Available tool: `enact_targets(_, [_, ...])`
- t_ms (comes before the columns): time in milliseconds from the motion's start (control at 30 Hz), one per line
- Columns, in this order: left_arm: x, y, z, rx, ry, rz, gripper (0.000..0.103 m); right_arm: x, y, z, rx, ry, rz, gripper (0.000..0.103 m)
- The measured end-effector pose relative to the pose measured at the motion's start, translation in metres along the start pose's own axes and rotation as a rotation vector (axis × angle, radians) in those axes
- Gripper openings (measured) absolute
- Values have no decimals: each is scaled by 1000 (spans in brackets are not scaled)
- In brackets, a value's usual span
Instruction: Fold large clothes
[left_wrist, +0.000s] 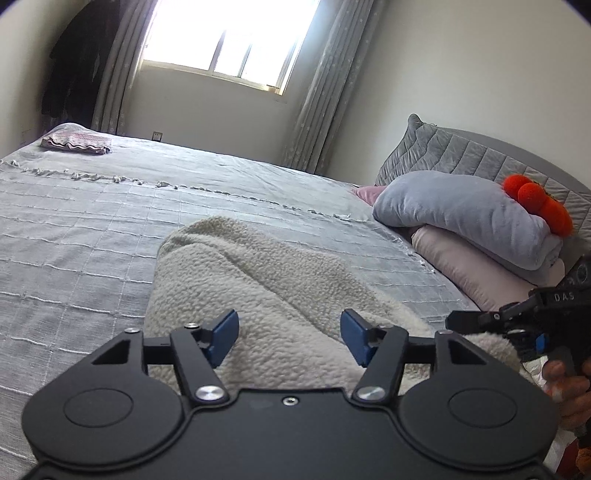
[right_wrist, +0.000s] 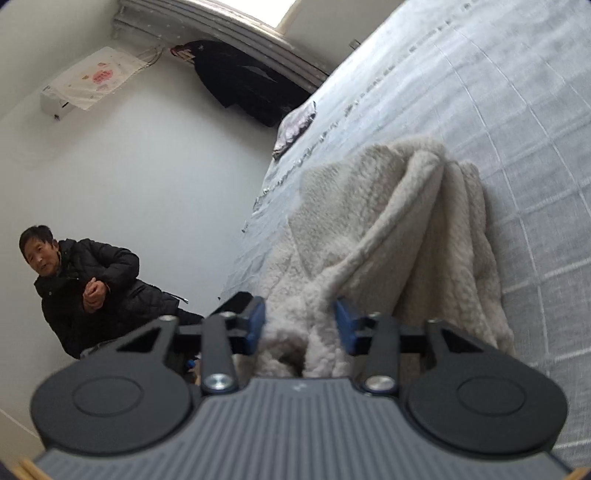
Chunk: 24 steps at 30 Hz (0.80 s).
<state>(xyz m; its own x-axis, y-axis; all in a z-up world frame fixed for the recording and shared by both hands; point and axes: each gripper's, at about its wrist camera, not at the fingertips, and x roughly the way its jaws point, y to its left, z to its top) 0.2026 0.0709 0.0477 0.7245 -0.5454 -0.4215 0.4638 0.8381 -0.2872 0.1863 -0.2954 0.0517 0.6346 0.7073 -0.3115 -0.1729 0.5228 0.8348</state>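
A cream fleece garment (left_wrist: 258, 280) lies bunched lengthwise on the grey bedspread (left_wrist: 74, 221). My left gripper (left_wrist: 290, 336) is open just above its near end, with nothing between the blue pads. The right gripper shows at the right edge of the left wrist view (left_wrist: 480, 317), at the garment's edge. In the right wrist view the garment (right_wrist: 388, 229) is folded into thick layers, and my right gripper (right_wrist: 300, 325) has a bunch of fleece between its blue pads, the jaws held apart by the thick cloth.
A folded pinkish cloth (left_wrist: 75, 143) lies at the bed's far corner. Stacked pillows (left_wrist: 461, 214) with an orange plush (left_wrist: 535, 203) sit by the grey headboard (left_wrist: 461, 155). A person in a black jacket (right_wrist: 85, 288) sits beside the bed. Window and curtains stand beyond.
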Motion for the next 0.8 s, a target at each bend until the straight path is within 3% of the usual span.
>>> enact_targets(33, [-2, -1, 3, 3, -9, 1, 56, -3, 12, 4, -37, -18, -14, 7])
enact_targets(100, [-5, -1, 8, 7, -19, 5, 54, -10, 27, 14, -73, -53, 11, 1])
enact_targets(200, [-5, 0, 12, 9, -21, 2, 54, -29, 45, 25, -140, -123, 4, 1])
enact_targets(333, [0, 6, 7, -4, -4, 20, 54, -37, 39, 37, -107, -107, -32, 6])
enact_targets(367, [1, 8, 5, -9, -2, 22, 54, -34, 35, 38, -94, -94, -54, 10])
enact_targets(433, [2, 13, 3, -19, 1, 27, 54, -22, 22, 36, -51, -46, -107, 45])
enact_targets(467, [2, 16, 2, -22, 2, 35, 54, -15, 16, 33, -32, -29, -129, 78])
enact_targets(500, [2, 19, 1, -26, 4, 42, 57, -9, 10, 29, -30, -14, -137, 84])
enact_targets(700, [6, 32, -3, -57, 33, 34, 57, 36, -15, 16, 100, 110, -120, 86])
enact_targets(800, [7, 27, -9, -27, 35, 42, 57, 61, -13, 12, 146, 154, -66, 89])
